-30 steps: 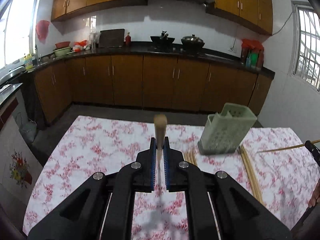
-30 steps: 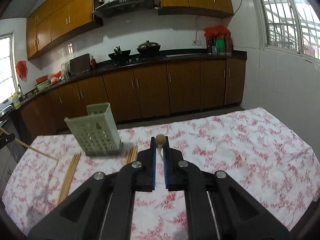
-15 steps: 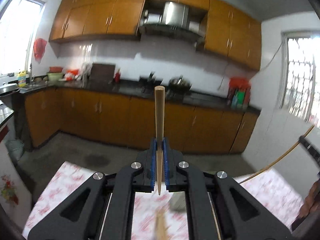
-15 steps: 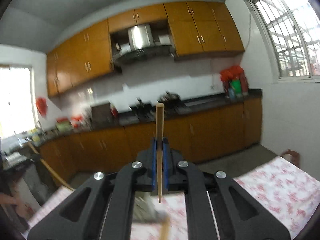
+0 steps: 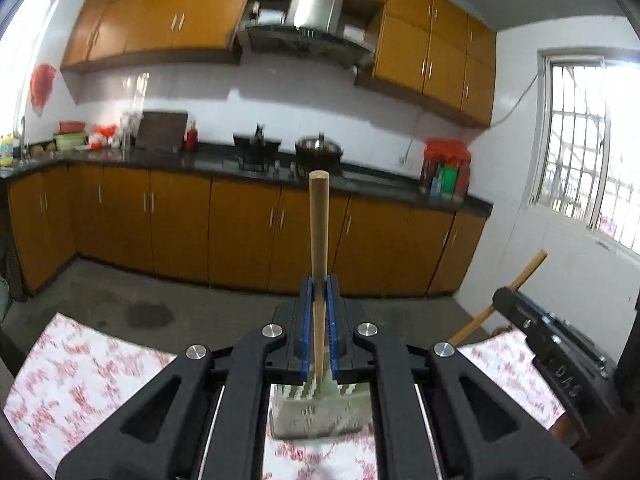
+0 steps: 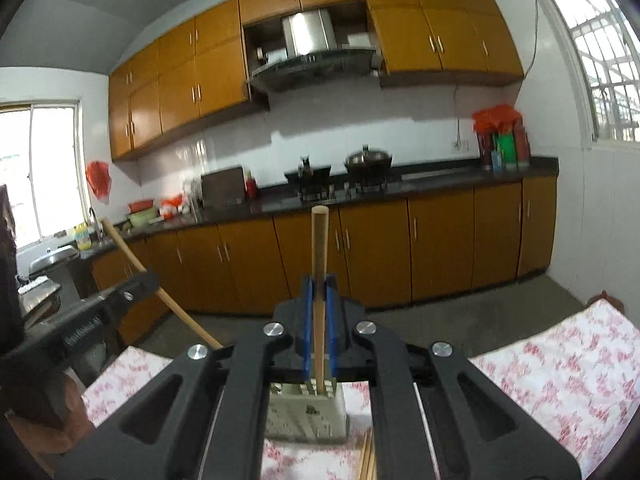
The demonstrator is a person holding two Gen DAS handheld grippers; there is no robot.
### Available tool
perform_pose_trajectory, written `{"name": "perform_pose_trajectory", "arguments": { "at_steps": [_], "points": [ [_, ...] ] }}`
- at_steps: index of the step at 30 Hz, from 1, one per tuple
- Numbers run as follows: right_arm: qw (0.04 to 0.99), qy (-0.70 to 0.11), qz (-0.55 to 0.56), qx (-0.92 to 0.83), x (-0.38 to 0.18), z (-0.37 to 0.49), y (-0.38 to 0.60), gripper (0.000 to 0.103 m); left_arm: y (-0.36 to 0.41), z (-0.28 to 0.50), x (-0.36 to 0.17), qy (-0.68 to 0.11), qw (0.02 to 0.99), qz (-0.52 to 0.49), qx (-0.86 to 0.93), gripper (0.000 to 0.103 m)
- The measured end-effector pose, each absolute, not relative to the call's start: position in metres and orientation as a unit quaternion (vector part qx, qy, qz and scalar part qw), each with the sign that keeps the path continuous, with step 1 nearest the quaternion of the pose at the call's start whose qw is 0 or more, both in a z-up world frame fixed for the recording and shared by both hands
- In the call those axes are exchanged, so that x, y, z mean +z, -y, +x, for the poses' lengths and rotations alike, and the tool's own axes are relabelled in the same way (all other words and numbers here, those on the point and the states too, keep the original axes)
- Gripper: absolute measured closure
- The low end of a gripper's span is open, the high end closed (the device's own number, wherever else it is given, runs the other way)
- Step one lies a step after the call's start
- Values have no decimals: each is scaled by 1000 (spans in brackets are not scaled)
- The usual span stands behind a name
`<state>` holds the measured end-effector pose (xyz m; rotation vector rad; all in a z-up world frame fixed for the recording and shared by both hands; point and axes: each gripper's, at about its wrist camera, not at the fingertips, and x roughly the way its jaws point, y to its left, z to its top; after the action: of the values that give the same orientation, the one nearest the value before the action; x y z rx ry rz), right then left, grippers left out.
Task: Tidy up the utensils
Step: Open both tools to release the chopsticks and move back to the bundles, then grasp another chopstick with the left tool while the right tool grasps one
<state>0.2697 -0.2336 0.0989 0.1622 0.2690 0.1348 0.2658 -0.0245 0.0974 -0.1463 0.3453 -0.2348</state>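
My left gripper (image 5: pixel 319 292) is shut on a wooden chopstick (image 5: pixel 319 224) that stands upright, its lower tip just above the pale green perforated utensil holder (image 5: pixel 320 416) on the table. My right gripper (image 6: pixel 319 292) is shut on another upright chopstick (image 6: pixel 319 248), its tip at the top of the same holder (image 6: pixel 308 416). The right gripper with its chopstick (image 5: pixel 520 276) shows at the right of the left wrist view. The left gripper with its chopstick (image 6: pixel 132 256) shows at the left of the right wrist view.
The table has a white cloth with red flowers (image 5: pixel 80 380). More chopsticks (image 6: pixel 367 460) lie on the cloth to the right of the holder. Brown kitchen cabinets and a dark counter (image 5: pixel 240 164) run along the far wall.
Both grippers have tilted up from looking down at the table to level, turning their chopsticks upright. Both now stand over the holder, which has come close under the fingers.
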Motion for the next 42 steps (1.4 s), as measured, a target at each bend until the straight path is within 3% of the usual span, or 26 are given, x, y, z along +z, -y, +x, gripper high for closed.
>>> {"name": "perform_pose_trajectory", "arguments": {
  "at_steps": [4,9,14,17,20,23,25,28,33,42],
  "points": [
    [983,-147,84,66,92,272,232,92,19,269,91,-194,970,-82,-118,95],
    [986,-130,84,61,101,257,236,77,12,259,102,-190,970,-95,-118,93],
    [989,-107,93,33,117,222,256,72,0,235,118,-159,975,-106,-112,68],
    [985,-130,111,10,104,201,275,72,-14,218,124,-145,975,-122,-113,67],
    [978,-180,109,-10,73,195,285,72,-30,196,119,-146,975,-132,-102,65],
    [954,-282,107,2,11,199,287,74,-38,185,95,-179,974,-119,-74,63],
    [928,-355,112,20,-37,202,282,83,-40,180,66,-224,968,-98,-51,63],
    [902,-413,116,44,-82,200,267,86,-42,178,14,-303,950,-73,-34,64],
    [891,-438,103,55,-111,196,247,86,-50,177,-53,-404,910,-92,-25,65],
    [891,-446,86,23,-111,201,256,94,-35,171,-81,-432,898,-74,-45,69]
  ]
}}
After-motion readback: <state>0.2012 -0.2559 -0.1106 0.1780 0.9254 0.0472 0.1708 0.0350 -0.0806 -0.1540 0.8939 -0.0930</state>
